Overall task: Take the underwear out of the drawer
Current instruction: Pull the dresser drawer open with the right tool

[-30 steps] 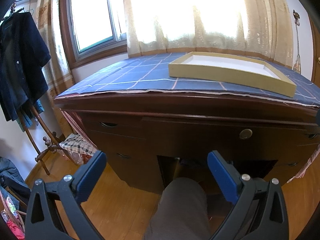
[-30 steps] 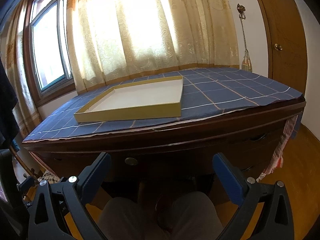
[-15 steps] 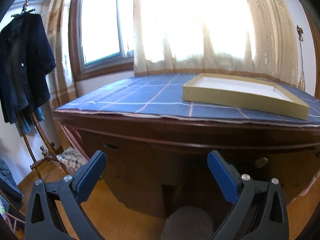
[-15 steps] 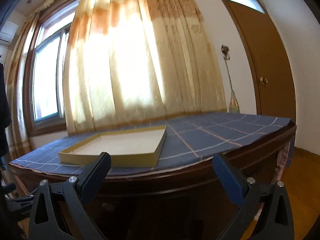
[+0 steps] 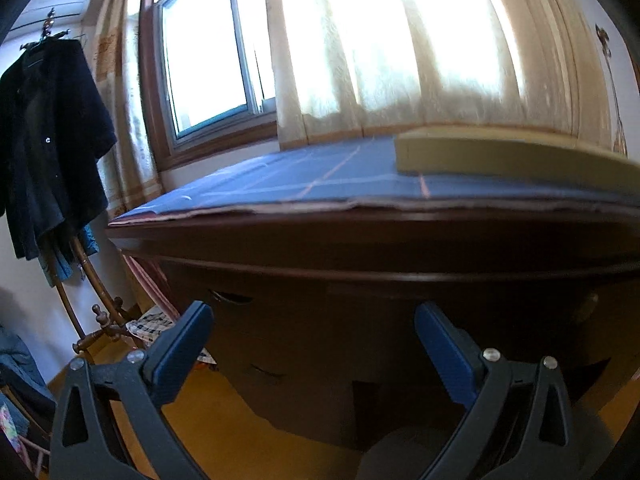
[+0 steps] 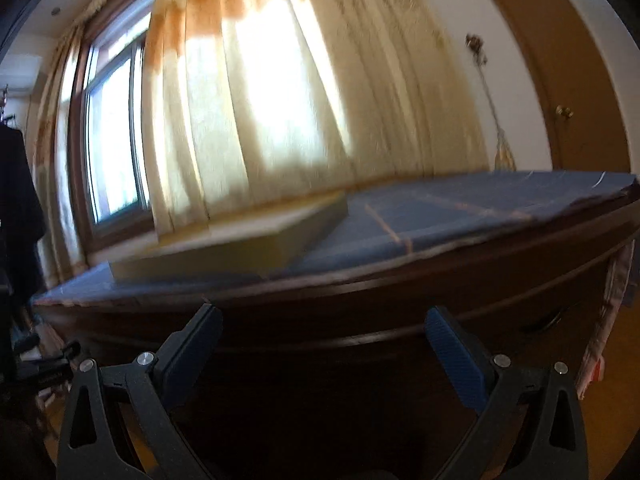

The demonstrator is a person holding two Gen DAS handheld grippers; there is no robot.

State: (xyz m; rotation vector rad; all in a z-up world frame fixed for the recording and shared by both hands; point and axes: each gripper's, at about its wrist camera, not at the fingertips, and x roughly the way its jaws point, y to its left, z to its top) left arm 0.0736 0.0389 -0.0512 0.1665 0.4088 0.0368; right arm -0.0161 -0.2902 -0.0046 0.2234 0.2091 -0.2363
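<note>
left gripper (image 5: 312,336): two blue-padded fingers spread wide, holding nothing
right gripper (image 6: 322,336): two fingers spread wide, holding nothing
drawer (image 5: 460,312): dark wooden front just ahead of the left gripper, closed; one round knob (image 5: 585,307)
underwear: not visible
worktop (image 5: 320,180): blue checked cloth
tray (image 6: 240,248): one, yellow, on the cloth
curtain (image 6: 280,100): behind, backlit

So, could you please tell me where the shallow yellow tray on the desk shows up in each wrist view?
Left wrist view: the yellow tray sits at upper right, on the blue checked cloth, seen edge-on.
Right wrist view: the yellow tray lies left of centre, on the same cloth, blurred.
Shared landmark: the sunlit curtain hangs right behind the tray in both views.
</note>
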